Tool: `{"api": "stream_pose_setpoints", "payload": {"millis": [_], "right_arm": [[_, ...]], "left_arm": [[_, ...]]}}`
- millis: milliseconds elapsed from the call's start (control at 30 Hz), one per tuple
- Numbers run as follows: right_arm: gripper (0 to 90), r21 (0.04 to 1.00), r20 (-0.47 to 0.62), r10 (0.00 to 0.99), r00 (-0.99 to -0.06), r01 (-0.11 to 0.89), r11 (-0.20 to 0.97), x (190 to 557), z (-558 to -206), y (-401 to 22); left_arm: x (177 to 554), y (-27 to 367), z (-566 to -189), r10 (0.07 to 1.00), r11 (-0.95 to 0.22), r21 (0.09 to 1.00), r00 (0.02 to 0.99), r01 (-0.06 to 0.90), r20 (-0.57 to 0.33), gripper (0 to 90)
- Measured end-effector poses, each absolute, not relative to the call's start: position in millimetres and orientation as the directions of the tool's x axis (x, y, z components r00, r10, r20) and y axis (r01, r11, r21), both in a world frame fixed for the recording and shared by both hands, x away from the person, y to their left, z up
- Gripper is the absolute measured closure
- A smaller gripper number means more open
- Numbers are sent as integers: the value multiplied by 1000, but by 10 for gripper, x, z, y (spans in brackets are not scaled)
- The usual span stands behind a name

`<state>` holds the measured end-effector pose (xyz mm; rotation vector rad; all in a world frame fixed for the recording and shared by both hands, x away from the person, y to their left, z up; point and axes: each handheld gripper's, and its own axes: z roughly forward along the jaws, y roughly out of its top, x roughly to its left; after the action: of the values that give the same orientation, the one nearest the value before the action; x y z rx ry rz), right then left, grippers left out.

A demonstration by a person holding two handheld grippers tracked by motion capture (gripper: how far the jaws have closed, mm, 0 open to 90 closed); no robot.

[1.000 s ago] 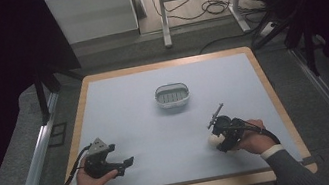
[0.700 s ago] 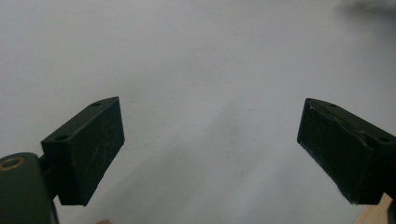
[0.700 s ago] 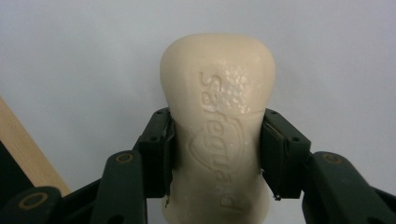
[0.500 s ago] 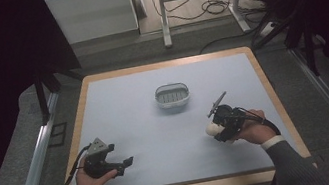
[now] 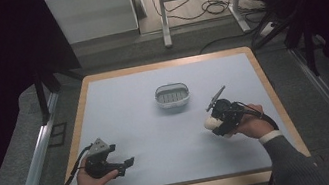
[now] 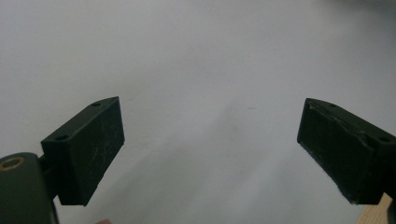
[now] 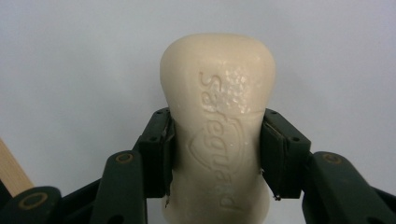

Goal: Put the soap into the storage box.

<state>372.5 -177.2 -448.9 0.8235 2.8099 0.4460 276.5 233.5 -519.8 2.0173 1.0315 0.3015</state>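
High view: right tongs (image 5: 213, 121) at the desk's (image 5: 119, 105) 4 o'clock grip a cream soap bar (image 5: 212, 122); a soap dish (image 5: 171, 95) sits near centre. Left gripper view: left tongs (image 6: 210, 154) gape wide. Right gripper view: the bar is pinched at its waist between the jaws.

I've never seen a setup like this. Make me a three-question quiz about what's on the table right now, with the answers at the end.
1. True or false: the left gripper is holding something.
2. What does the right gripper grip? A) a sponge B) a bar of soap C) a cup
3. Fill in: the soap dish sits near the table's ______ (middle / left edge).

Key:
1. False; its jaws stand wide apart over bare table.
2. B; the soap is clamped between the jaws.
3. Middle, towards the far side.
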Motion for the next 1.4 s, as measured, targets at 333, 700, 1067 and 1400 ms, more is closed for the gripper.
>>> {"api": "stream_pose_setpoints", "payload": {"millis": [333, 700, 1067, 1400], "right_arm": [[498, 336, -94, 550, -830, 494, 802, 3822, -4447, -1720], [498, 343, -109, 539, -835, 477, 809, 3931, -4360, -1641], [498, 362, -93, 557, -825, 493, 791, 4076, -4342, -1591], [498, 356, -96, 558, -824, 495, 793, 4204, -4382, -1558]], "left_arm": [[2766, 2340, -5195, 759, -320, 765, 635, 559, -146, 78], [2761, 2351, -5186, 761, -316, 768, 633, 557, -146, 79], [2759, 2353, -5184, 759, -317, 767, 634, 557, -147, 78], [2760, 2352, -5187, 759, -318, 766, 634, 559, -148, 78]]}}
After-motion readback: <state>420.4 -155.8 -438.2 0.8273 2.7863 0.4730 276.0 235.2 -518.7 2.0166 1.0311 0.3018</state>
